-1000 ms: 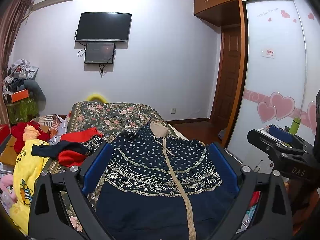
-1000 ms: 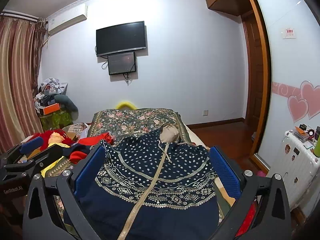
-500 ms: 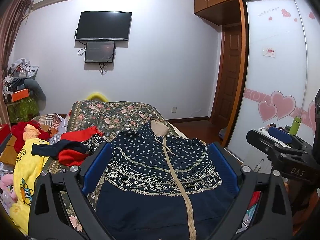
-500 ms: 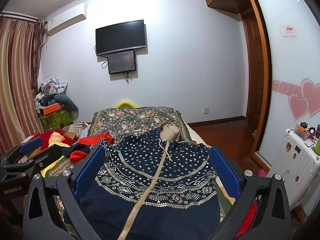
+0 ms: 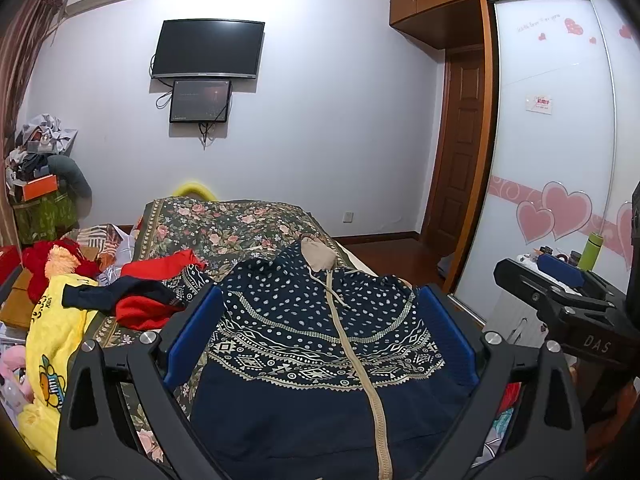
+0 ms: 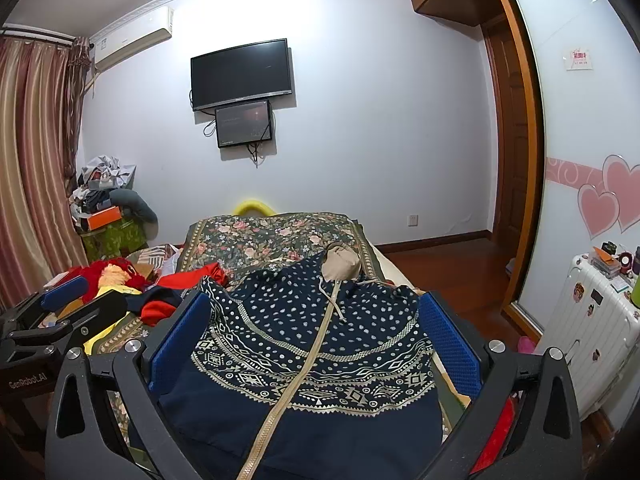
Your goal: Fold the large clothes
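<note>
Almost nothing has shifted over the last second: both views show a slight drift only, and the garment lies as it did.

The left gripper point(image 5: 320, 336) hovers with its blue fingers spread wide and nothing between them. The right gripper point(image 6: 314, 344) is likewise wide apart and empty. Both hang above the near end of the bed point(image 5: 224, 224), side by side, the left one visible at the left edge of the right wrist view.

The navy patterned hoodie point(image 5: 320, 344) lies face up and spread flat on the floral bedspread, along the right edge of the bed. Its beige hood point(image 5: 318, 256) points toward the far end, and the zipper point(image 5: 360, 360) runs down the middle toward the near edge. The hem and sleeves fall outside both views. A pile of red and yellow clothes point(image 5: 132, 296) lies at the left edge of the bed, just beside the hoodie.

Judged stage: folding not yet begun; the next step is probably to grasp an edge or sleeve.

Hazards:
- A pinch that catches the bedspread with the hoodie would drag both.
- A shallow grip on a single layer may slip and skew the fold.
- The drawstring point(image 5: 332, 292) may snag on a finger.
- Fabric near the right edge may slide off the bed when pulled.
</note>
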`<state>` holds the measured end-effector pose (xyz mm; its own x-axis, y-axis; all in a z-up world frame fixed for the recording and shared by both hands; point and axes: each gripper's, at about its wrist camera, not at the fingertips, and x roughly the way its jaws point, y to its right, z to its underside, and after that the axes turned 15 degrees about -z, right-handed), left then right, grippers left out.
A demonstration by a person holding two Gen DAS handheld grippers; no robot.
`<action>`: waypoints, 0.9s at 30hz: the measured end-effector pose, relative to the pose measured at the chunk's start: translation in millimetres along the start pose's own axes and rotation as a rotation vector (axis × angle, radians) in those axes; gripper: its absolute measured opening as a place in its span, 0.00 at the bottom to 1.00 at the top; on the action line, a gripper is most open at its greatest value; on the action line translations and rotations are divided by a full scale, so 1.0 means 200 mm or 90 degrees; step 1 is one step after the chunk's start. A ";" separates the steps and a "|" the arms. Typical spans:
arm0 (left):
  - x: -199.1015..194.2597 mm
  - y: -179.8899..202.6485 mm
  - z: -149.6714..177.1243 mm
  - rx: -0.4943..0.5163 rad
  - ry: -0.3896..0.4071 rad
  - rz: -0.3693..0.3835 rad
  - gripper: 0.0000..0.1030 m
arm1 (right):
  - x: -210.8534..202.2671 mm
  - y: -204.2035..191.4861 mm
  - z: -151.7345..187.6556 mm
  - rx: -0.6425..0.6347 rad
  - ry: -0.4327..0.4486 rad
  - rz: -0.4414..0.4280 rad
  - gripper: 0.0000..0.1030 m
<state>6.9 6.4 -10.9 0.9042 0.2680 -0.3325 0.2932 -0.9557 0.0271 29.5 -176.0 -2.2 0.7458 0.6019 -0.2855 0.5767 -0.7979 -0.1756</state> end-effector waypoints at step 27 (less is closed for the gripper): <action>0.07 -0.03 0.00 0.000 -0.019 -0.006 0.97 | 0.07 0.02 0.00 0.014 -0.022 0.000 1.00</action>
<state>18.2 15.2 -16.1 0.8918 0.2735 -0.3604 0.3017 -0.9531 0.0232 43.7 -170.9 -6.6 0.7330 0.6010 -0.3185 0.5690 -0.7984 -0.1970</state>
